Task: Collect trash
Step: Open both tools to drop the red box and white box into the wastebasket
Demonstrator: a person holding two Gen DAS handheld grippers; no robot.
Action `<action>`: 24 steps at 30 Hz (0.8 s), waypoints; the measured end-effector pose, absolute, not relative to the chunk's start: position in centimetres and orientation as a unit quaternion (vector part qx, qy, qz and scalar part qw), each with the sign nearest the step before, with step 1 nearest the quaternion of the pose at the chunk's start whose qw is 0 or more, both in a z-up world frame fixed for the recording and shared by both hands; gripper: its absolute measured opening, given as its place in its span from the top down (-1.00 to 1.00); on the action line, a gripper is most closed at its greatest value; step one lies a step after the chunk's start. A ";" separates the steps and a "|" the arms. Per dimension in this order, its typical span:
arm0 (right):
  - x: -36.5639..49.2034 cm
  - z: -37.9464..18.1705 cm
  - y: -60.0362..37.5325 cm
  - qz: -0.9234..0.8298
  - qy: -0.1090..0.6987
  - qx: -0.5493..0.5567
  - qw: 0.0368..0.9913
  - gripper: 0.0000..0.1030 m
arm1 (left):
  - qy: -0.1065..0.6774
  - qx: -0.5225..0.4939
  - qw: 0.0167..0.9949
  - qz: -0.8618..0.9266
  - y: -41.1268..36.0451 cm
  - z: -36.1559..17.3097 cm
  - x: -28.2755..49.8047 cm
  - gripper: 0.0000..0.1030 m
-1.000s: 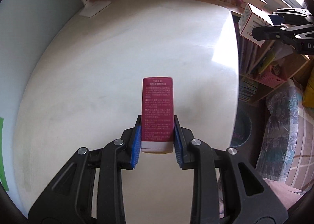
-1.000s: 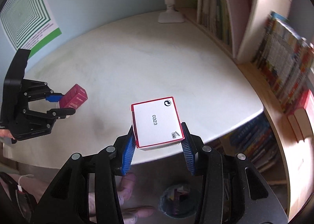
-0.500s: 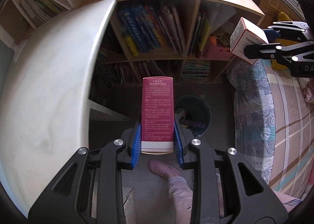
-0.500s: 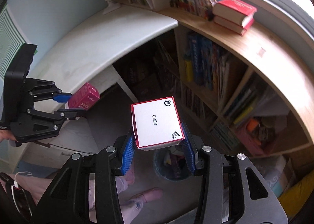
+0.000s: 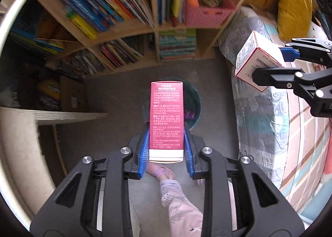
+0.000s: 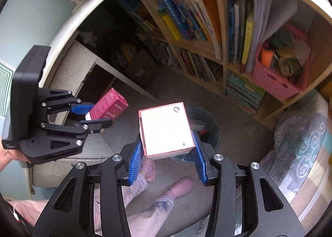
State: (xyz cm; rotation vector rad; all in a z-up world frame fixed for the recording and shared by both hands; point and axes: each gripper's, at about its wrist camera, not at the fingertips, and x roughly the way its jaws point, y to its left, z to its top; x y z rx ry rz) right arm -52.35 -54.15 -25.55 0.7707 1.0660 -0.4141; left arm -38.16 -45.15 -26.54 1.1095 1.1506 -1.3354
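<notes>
Holding boxes above dark bin (image 5: 195,100) — left gripper (image 5: 166,150) red box (image 5: 166,116), right gripper (image 6: 168,152) white box (image 6: 166,129).

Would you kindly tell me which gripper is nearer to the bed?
Right. The right gripper, gripping the white box, is beside the bed; the left gripper, gripping the red box, is farther off, by the desk.

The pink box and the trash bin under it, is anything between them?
Nothing: in the left wrist view the pink box hangs above the dark trash bin, only air between.

glossy card box (image 5: 166,119), wood shelf (image 5: 132,27)
</notes>
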 end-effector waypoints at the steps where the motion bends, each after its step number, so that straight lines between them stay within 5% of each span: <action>1: -52.5 -26.3 -54.3 -0.194 0.490 0.364 0.768 0.13 | 0.480 0.463 0.502 -0.551 -45.3 -27.3 -38.3 0.49; 10: -53.6 -32.4 -54.3 -0.204 0.483 0.421 0.740 0.09 | 0.506 0.482 0.461 -0.547 -46.9 -34.2 -39.4 0.48; 11: -53.6 -32.8 -54.4 -0.203 0.482 0.428 0.737 0.07 | 0.513 0.483 0.454 -0.546 -47.2 -34.9 -39.5 0.42; 13: -53.7 -33.6 -54.9 -0.207 0.475 0.439 0.734 -0.18 | 0.507 0.504 0.448 -0.538 -47.8 -36.1 -39.8 -0.19; 16: -54.0 -34.0 -55.4 -0.219 0.466 0.445 0.733 -0.19 | 0.458 0.530 0.469 -0.538 -48.6 -36.5 -40.1 -0.39; 24: -55.1 -33.9 -56.0 -0.231 0.458 0.450 0.731 -0.33 | 0.473 0.512 0.486 -0.528 -48.6 -36.2 -38.4 -0.56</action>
